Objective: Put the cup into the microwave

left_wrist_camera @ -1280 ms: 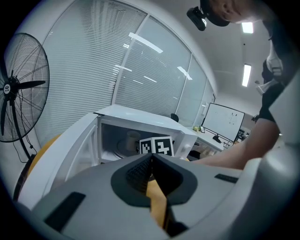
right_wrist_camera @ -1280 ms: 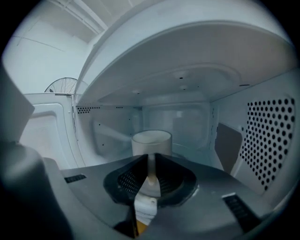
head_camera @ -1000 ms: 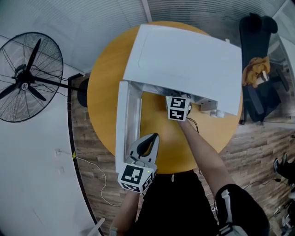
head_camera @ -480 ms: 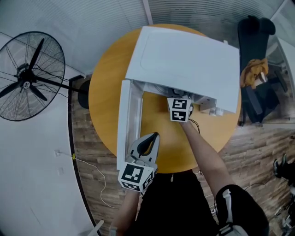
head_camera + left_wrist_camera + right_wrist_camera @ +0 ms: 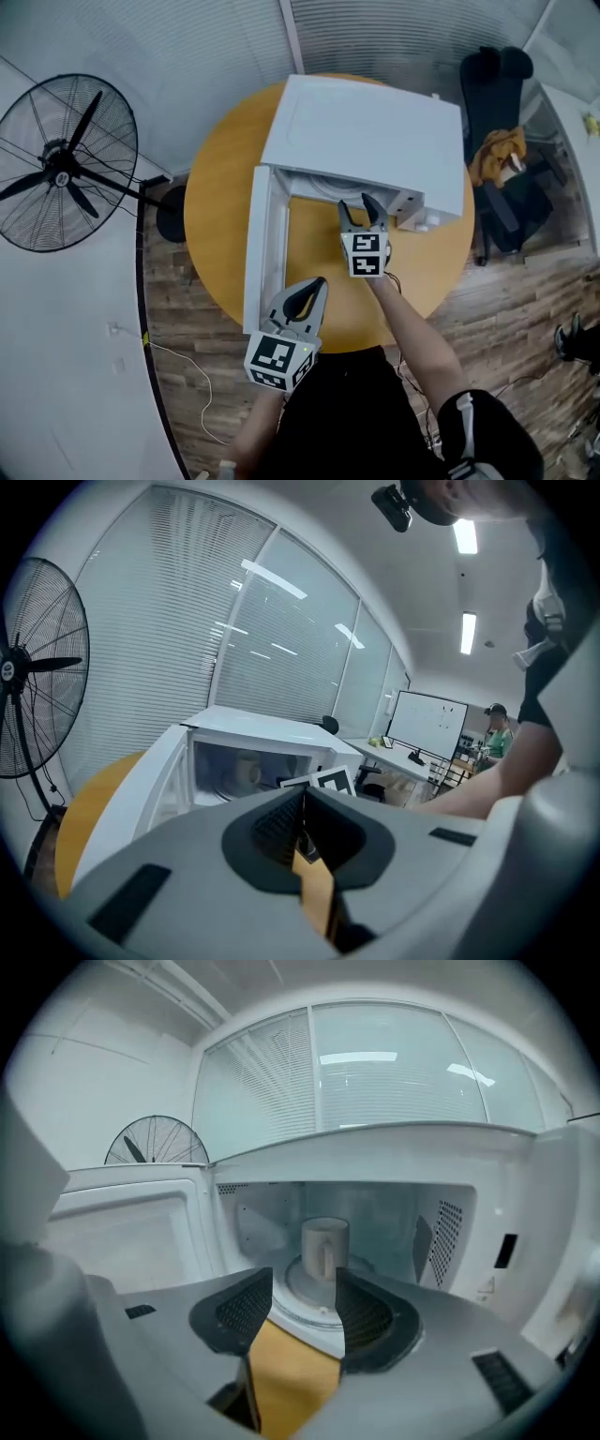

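Placement looked complete: the pale cylindrical cup (image 5: 324,1241) stood upright on the round glass turntable (image 5: 302,1305) deep inside the white box-shaped microwave (image 5: 366,131), its handle facing the opening. The right tongs (image 5: 359,202) hung just outside the cavity mouth with jaws spread wide and nothing between them, apart from the cup. The left tongs (image 5: 317,284) were pressed together and empty, near the free end of the white microwave door (image 5: 265,244), which stood swung fully out. By my reading, the step in hand was letting go and clearing out — the next move called for a straight pull back over the round orange worktop (image 5: 216,187). The cavity's top lip and perforated right wall sat close; the bare worktop before the opening gave ample room.
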Demonstrator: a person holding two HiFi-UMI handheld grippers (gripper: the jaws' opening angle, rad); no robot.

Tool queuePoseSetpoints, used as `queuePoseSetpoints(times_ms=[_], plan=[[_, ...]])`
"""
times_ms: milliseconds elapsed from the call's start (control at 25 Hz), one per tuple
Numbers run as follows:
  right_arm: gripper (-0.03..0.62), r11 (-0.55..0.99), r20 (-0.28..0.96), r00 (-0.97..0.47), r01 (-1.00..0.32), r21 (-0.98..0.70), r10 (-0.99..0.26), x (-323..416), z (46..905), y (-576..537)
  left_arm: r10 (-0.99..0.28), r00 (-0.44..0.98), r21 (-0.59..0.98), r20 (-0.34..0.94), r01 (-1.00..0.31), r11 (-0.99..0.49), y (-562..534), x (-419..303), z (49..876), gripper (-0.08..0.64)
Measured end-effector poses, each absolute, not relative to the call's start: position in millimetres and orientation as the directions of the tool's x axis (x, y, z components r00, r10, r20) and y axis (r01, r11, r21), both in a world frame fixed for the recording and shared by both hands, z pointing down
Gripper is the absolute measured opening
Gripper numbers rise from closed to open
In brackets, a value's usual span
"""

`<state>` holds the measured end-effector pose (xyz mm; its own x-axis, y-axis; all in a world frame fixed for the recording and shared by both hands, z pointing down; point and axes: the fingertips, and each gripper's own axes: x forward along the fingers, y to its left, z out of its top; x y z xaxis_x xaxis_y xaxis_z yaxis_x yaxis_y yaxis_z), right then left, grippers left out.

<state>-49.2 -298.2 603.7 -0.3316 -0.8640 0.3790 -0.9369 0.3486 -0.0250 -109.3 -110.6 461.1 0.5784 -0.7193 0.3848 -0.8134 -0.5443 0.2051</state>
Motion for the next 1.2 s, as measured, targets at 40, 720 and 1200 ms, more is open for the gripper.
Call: queuePoseSetpoints(times_ms=[40, 720, 1200], plan=[[0.207, 0.35, 0.381, -0.331, -0.937, -0.021, -0.863, -48.7, 602.6, -288.9, -0.718, 0.584, 0.204, 0.378, -0.81, -0.55, -105.8, -109.2, 458.9, -0.003], [0.187, 0.439, 0.382, -0.378, -0.895, 0.082, -0.843, -35.4, 558.6, -141.9, -0.695, 0.647, 0.206, 0.313, -0.761, -0.615, -39.2, -104.1, 447.5, -0.003], [0.172, 0.473, 0.363, -0.44, -0.881, 0.001, -0.821, -3.8, 515.8, -76.7, -0.72, 0.614, 0.202, 0.323, -0.788, -0.581, -27.2, -79.9, 445.3, -0.003]])
